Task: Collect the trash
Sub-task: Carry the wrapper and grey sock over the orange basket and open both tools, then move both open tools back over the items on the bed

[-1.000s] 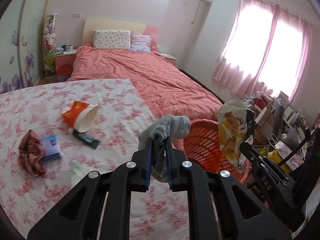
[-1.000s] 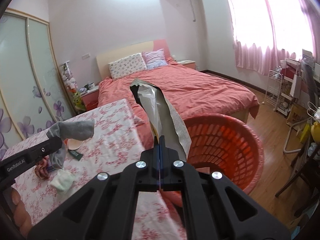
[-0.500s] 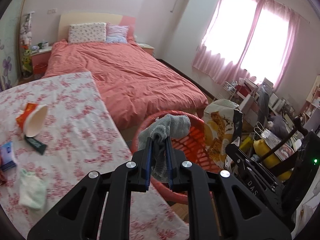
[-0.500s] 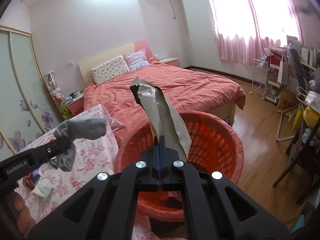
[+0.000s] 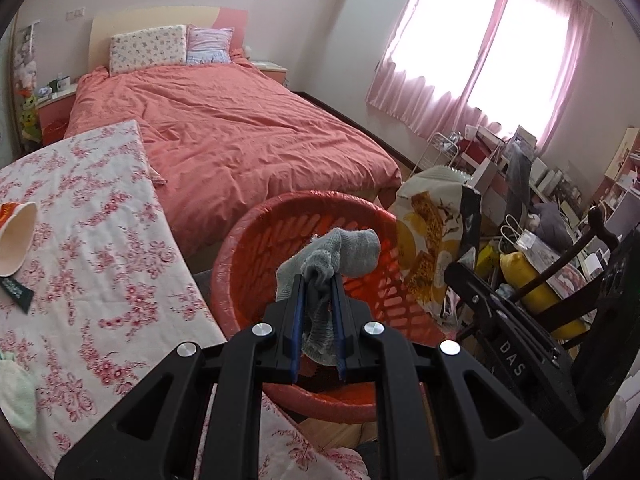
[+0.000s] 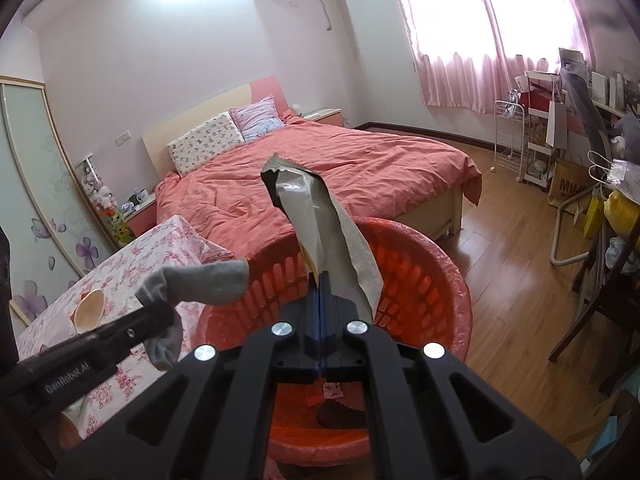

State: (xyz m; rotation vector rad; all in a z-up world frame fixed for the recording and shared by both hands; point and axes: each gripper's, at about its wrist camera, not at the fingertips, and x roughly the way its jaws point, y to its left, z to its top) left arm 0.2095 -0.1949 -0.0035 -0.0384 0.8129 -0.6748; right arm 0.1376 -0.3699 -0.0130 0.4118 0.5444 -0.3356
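Both grippers have swung off the floral table (image 5: 100, 240) since a second ago and now hang over the red basket (image 5: 256, 248), which then lay off to the right in the left wrist view and now fills the middle of both views. The left gripper (image 5: 317, 280) is clamped on a grey sock (image 5: 344, 252), unchanged in its grip; the sock's toe sticks out above the basket's mouth. The right gripper (image 6: 319, 280) is pinched tight on an empty snack bag (image 6: 320, 224), silver lining showing, standing up over the basket's near rim.

Inside the basket, at the bottom, lie a small pink wrapper (image 6: 332, 391) and something dark and ridged (image 6: 336, 416), perhaps a cupcake liner; the gripper hides most of it.

A tipped paper cup (image 5: 16, 236) and a dark packet (image 5: 16, 290) rest near the table's left edge, a pale green sock (image 5: 16, 396) toward its near left corner.
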